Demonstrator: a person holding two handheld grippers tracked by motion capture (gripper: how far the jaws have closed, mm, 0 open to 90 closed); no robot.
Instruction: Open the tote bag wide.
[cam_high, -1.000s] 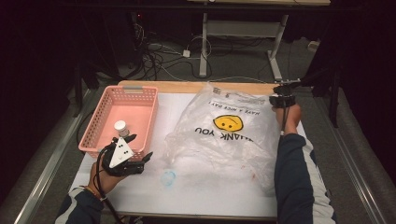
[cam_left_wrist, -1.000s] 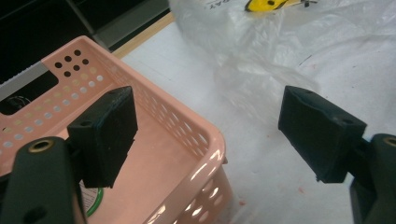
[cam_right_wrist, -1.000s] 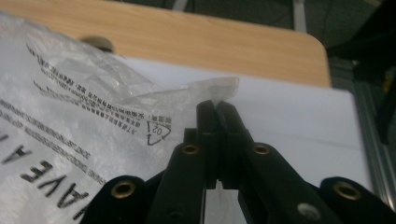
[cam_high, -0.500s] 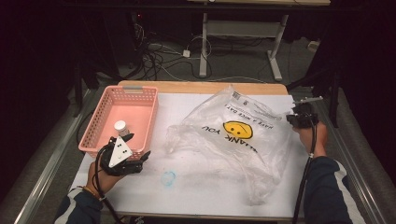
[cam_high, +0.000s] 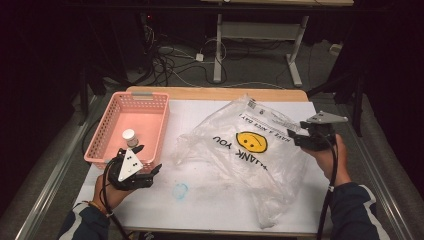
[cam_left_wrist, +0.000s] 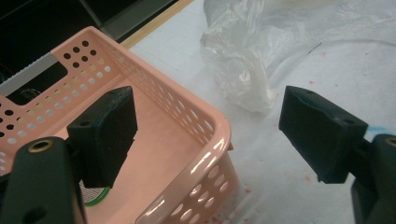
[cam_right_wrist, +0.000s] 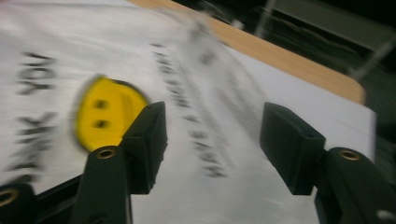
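Right claw (cam_high: 300, 134) beside crumpled clear bag (cam_high: 250, 155)

High view overhead; claw views close, sharing bag (cam_high: 250, 150).

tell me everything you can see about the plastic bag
The plastic bag is thin, clear and crumpled, printed with a yellow smiley face, "THANK YOU" and "HAVE A NICE DAY". It lies spread flat on the white table, right of the pink basket and apart from it. Its right edge lies beside the right gripper, whose jaws stand open.
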